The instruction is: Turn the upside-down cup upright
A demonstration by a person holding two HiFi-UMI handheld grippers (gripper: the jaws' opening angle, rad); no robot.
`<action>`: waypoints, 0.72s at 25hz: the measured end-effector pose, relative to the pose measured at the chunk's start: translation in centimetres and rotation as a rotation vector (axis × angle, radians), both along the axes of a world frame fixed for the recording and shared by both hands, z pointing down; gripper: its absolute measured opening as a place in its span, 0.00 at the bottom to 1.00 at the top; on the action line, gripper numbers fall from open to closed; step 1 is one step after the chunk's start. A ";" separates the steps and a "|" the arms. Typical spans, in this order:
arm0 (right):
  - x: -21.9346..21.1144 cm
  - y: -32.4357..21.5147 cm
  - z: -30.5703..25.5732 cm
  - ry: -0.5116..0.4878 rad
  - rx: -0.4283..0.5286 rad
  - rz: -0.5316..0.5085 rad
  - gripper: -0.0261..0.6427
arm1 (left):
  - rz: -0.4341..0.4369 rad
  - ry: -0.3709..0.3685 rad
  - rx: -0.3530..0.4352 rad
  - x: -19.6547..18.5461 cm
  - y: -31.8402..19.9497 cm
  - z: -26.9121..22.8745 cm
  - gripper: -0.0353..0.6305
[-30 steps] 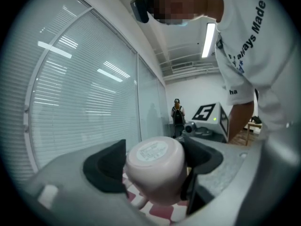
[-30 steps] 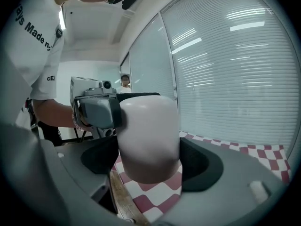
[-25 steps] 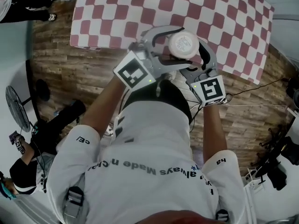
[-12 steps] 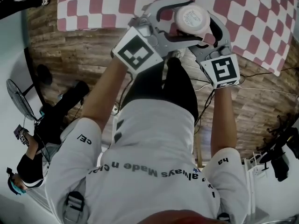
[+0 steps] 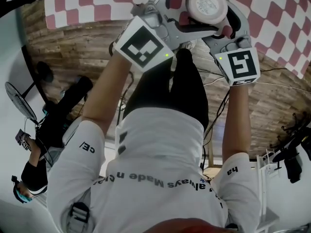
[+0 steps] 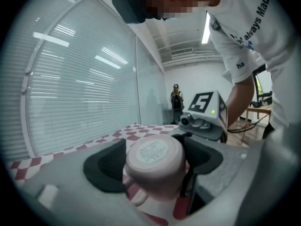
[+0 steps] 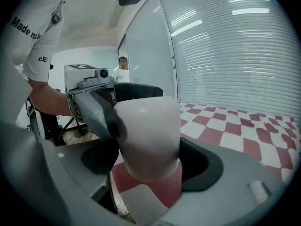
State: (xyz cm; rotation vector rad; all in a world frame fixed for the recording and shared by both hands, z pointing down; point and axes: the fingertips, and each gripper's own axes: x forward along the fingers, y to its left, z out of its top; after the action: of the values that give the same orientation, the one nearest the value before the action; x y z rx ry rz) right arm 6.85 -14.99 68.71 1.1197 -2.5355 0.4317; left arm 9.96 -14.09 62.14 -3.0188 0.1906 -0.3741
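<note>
A pale pink cup (image 5: 206,6) hangs upside down, flat base up, just above the near edge of the red-and-white checked tablecloth (image 5: 87,4). Both grippers close round it from opposite sides. The left gripper (image 5: 187,8) comes in from the left, and in its own view the cup (image 6: 153,166) fills the space between the black pads, handle low on the left. From the right comes the right gripper (image 5: 218,13), whose jaws hug the cup wall (image 7: 148,135). Each gripper's marker cube (image 5: 143,45) faces up.
The table's near edge runs across the top of the head view over wood-plank floor (image 5: 73,57). Cables (image 5: 272,81) trail on the floor at right. A seated person (image 5: 34,154) and a fan (image 5: 19,101) are at the left. Blinds (image 6: 70,88) cover a glass wall beyond the table.
Both grippers have sunk together with the cup held between them, and they now show larger and higher in the head view. The jaws' hold looks the same.
</note>
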 end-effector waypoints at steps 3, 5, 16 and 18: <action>0.5 0.2 1.3 0.019 -0.016 0.003 0.64 | 0.002 -0.012 0.010 0.5 0.3 1.2 0.64; 0.7 0.3 2.0 0.034 -0.033 0.003 0.64 | 0.001 -0.020 0.016 0.7 0.4 1.8 0.64; 0.6 0.7 5.5 0.083 -0.100 -0.006 0.64 | 0.008 -0.057 0.046 0.7 0.7 5.1 0.64; 0.5 0.9 5.5 0.078 -0.099 -0.006 0.64 | 0.009 -0.049 0.051 0.6 0.9 5.0 0.64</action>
State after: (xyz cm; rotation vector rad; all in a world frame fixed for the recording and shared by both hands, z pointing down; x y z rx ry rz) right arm 7.33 -14.14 74.20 1.0713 -2.4220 0.4963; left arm 10.58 -13.18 67.19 -2.9563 0.1805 -0.4354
